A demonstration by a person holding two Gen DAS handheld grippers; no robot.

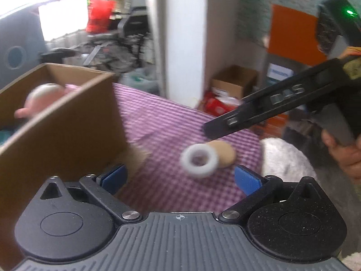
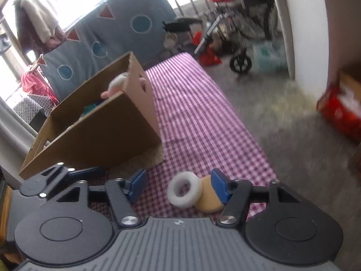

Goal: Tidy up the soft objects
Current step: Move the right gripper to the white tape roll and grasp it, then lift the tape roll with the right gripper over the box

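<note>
Both tongs gape empty: the right tongs (image 2: 178, 186) straddle the white ring (image 2: 185, 192), which overlaps the tan disc (image 2: 208, 201). Closing here could pinch both together. The left tongs (image 1: 180, 178) hang just short of the ring.

White ring (image 1: 199, 163) against tan disc (image 1: 224, 155), cardboard box (image 1: 61, 131) left

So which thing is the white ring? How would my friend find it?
Find the cardboard box on the purple checked tablecloth. On the cloth just in front of the box lie two small soft things that touch. The white ring is the one with a hole through its middle; the tan round pad beside it is flat and solid.
</note>
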